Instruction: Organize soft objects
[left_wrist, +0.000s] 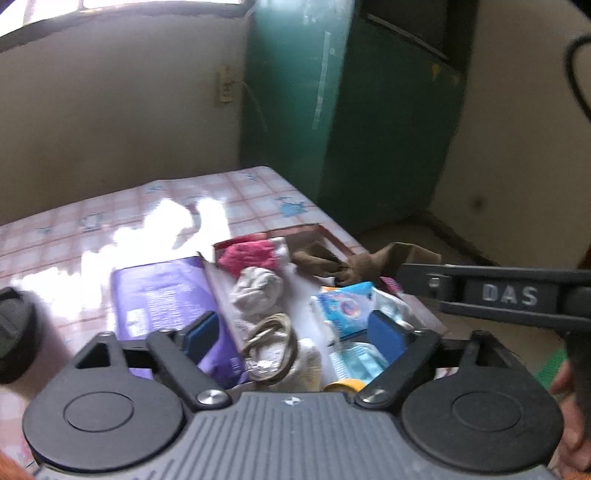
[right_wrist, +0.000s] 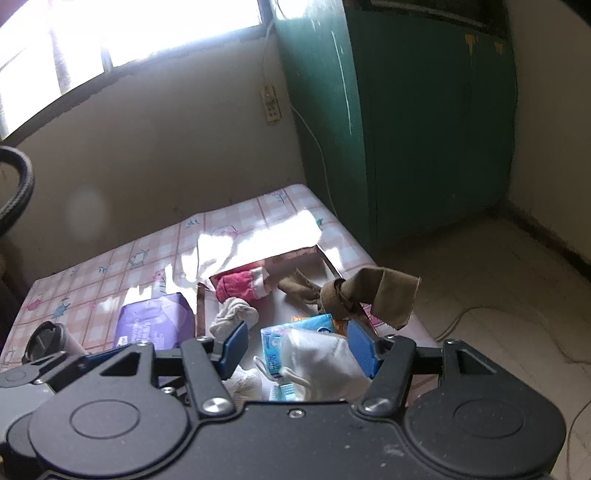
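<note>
A: Your left gripper (left_wrist: 293, 330) is spread wide over the box (left_wrist: 325, 236), its blue pads (left_wrist: 386, 332) pressing on nothing. Below the gap lie a coiled cord (left_wrist: 271, 345) and a white rag (left_wrist: 258, 290).

B: And your right gripper (right_wrist: 297, 345)?

A: Also apart, nothing pinched. A white cloth (right_wrist: 321, 358) and a blue packet (right_wrist: 295, 332) sit under its gap; I cannot tell whether the pads brush the cloth.

B: Where are the soft things?

A: In the open box on the checked table (right_wrist: 110, 266): pink cloth (right_wrist: 240, 284), white rag, a brown strip (right_wrist: 373, 291) draped over the far right edge. The purple pack (right_wrist: 153, 323) lies just left of the box.
</note>
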